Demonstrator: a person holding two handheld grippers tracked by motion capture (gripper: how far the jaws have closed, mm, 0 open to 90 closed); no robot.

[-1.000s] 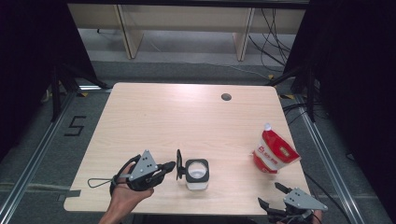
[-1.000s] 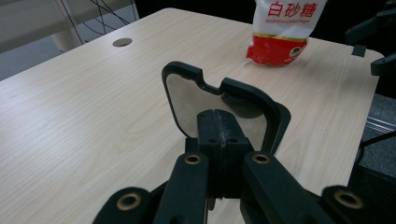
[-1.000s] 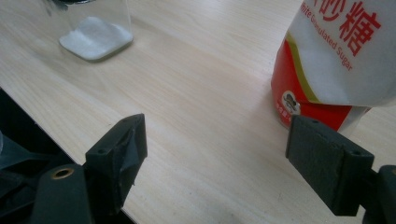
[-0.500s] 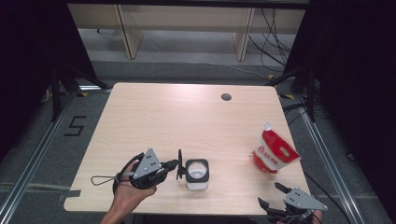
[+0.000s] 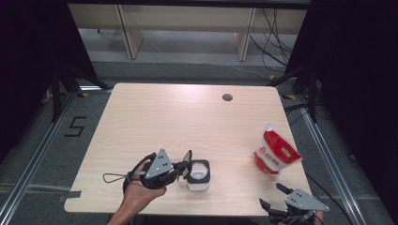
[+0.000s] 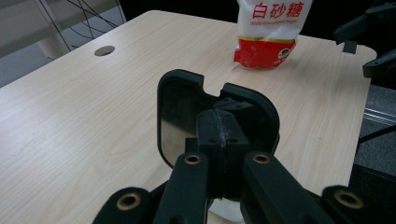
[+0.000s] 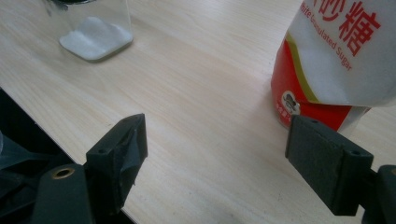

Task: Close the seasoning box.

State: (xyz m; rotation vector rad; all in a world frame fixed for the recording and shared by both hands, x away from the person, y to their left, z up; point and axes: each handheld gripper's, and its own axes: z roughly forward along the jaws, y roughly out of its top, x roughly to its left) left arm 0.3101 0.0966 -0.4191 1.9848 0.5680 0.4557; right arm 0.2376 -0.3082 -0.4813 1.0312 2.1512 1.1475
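The fingers of the left gripper (image 5: 184,165) are pressed together on the black lid (image 6: 205,109) of the clear jar (image 5: 198,176), as is seen in the left gripper view, where the 2 black pads meet on the lid's near edge. The lid is held raised and tilted at the left rim of the jar, whose mouth is uncovered. White powder is seen inside the jar, which stands near the front edge of the worktop (image 5: 187,117), slightly left of centre. The red and white sugar pouch (image 5: 274,152) stands upright to the right of the jar, well apart from it. The fingers of the right gripper (image 5: 277,199) are spread wide apart with nothing between them, at the near right corner of the worktop, just in front of the pouch.
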